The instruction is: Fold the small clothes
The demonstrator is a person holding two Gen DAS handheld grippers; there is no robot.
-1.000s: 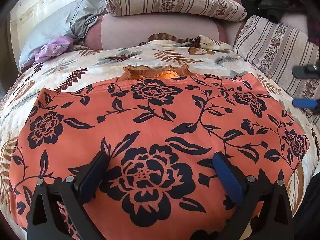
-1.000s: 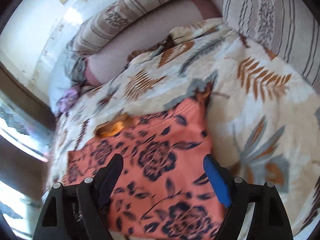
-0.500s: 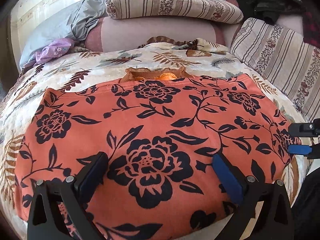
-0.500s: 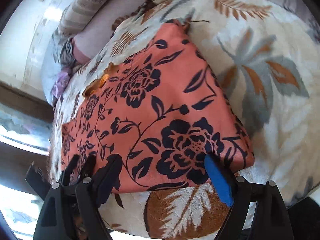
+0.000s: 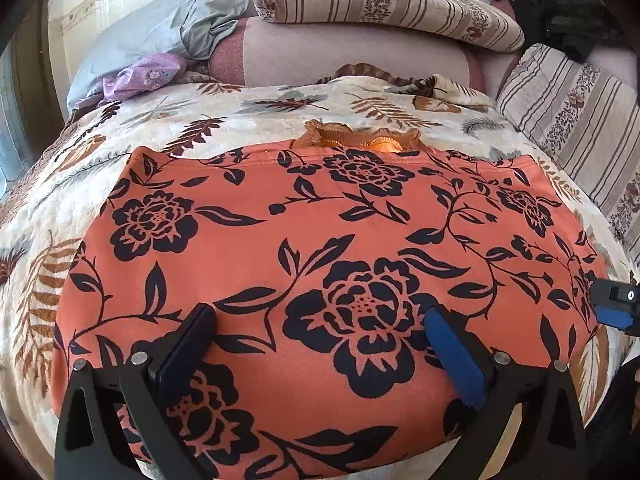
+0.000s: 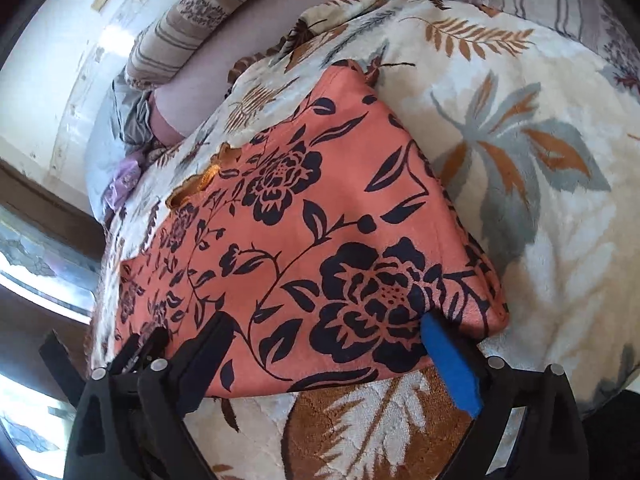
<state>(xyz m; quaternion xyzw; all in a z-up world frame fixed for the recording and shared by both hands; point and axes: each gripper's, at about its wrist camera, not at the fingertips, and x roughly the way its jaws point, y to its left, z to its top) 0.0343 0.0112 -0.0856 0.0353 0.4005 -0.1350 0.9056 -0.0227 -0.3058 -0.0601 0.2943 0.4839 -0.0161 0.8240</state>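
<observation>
- Sunlit bed, covered by a cream leaf-print blanket (image 5: 248,120), striped cushions (image 5: 384,4) along the far side, a grey and purple heap of clothes (image 5: 156,52) at the far left corner.
- Spread flat on that blanket: an orange garment with black flower print (image 5: 320,240), already lying as a broad rectangle, a frilled orange trim (image 5: 360,138) peeking out at its far edge.
- Looks soft, light and limp; thick enough at the right edge to read as doubled layers (image 6: 476,256), so likely to sag and slide on the plush blanket if lifted by one point only.
- Left gripper (image 5: 320,344): jaws wide apart, hovering over the near middle of the cloth, nothing pinched between them.
- Right gripper (image 6: 324,344): jaws opening, close to their widest, straddling the near right corner of the garment (image 6: 480,320); pads not pressing on it, cloth beneath rather than clamped.
- Best hold, by judgement: near hem, one pinch at each near corner, taking all layers at once.
- Risk: catching only the top layer, or dragging blanket pile along with the fabric.
- Lift low and even, to keep the fold square.
</observation>
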